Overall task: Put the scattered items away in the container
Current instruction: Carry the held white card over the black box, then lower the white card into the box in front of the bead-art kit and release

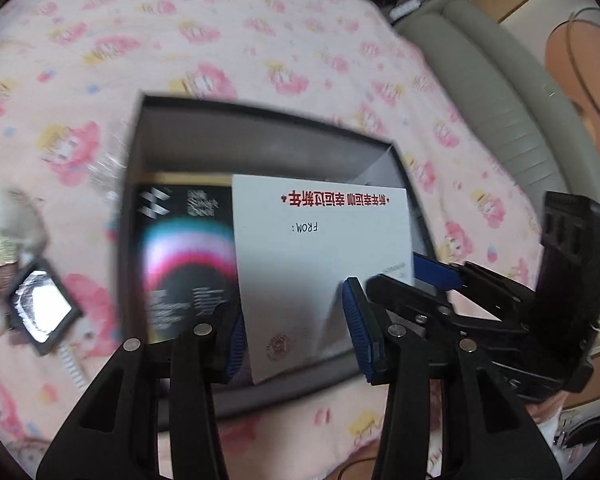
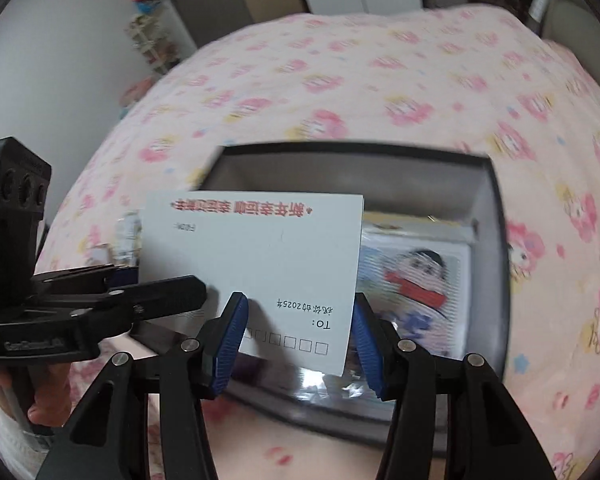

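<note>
pink floral bedsheet [image 2: 380, 80] under the dark box [image 2: 496, 216]; white card [image 2: 260, 256] over it, both left gripper [image 1: 296, 336] and right gripper [image 2: 300, 344] spread wide, neither clamping.

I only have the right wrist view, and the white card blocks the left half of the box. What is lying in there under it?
Observer: A black booklet with a coloured arc on it lies flat in the left part of the box.
Operator: Is anything outside the box on that side?
Observer: Yes, a small black-framed shiny square lies on the bedsheet left of the box, with blurred items beside it.
Operator: Is the left claw open?
Observer: Yes. The left claw has its pads wide apart, and the white card shows between them.
</note>
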A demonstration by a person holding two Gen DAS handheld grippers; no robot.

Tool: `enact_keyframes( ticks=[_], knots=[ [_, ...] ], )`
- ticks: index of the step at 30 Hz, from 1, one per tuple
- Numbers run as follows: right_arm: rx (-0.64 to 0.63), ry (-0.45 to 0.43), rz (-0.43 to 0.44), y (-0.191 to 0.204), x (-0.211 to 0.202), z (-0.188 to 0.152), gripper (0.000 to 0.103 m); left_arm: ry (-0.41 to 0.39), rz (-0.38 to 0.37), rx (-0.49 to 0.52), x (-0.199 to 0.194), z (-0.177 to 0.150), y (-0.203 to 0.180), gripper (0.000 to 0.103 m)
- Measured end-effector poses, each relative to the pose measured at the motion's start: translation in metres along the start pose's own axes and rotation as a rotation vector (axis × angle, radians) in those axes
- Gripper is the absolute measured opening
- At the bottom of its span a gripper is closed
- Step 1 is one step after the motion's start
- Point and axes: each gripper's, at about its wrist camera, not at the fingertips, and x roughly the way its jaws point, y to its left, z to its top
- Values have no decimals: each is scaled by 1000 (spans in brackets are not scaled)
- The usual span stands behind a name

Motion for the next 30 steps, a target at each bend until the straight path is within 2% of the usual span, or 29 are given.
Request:
enact_keyframes(
  ticks=[2, 7, 9, 12, 14, 17, 19, 20, 21, 22, 25, 28, 30],
  knots=[
    [64, 17, -4, -19, 11, -7, 49, 54, 11, -17, 29, 2, 0, 44],
    [71, 86, -36, -37, 32, -17, 49, 139, 26, -38, 67, -4, -1, 44],
    [53, 113, -46, -40, 38, -18, 48, 174, 37, -41, 75, -5, -2, 48],
    [-24, 103, -87, -33, 34, -17, 48, 256, 0, -60, 79, -4, 1, 54],
    [-67, 76, -135, -29, 27, -16, 48, 234, 19, -60, 69, -2, 6, 60],
    [-92, 32, -217, -30, 22, -15, 48, 188, 71, -44, 53, 2, 10, 60],
    [-78, 16, -228, -33, 22, -8, 48, 127, 90, -42, 43, 6, 11, 58],
    [-67, 9, -228, -35, 24, -2, 48, 90, 102, -46, 40, 10, 12, 56],
    [-54, 5, -221, -36, 28, 7, 48, 76, 109, -50, 40, 13, 12, 48],
    [-41, 6, -207, -37, 32, 14, 47, 69, 114, -59, 44, 16, 13, 43],
    [-47, 45, -170, -34, 53, 32, 44, 103, 133, -85, 66, 20, 12, 36],
    [-68, 89, -152, -31, 75, 39, 42, 102, 153, -63, 73, 15, 6, 36],
    [-59, 131, -141, -33, 83, 38, 42, 110, 139, -59, 73, 12, 2, 36]
  ],
)
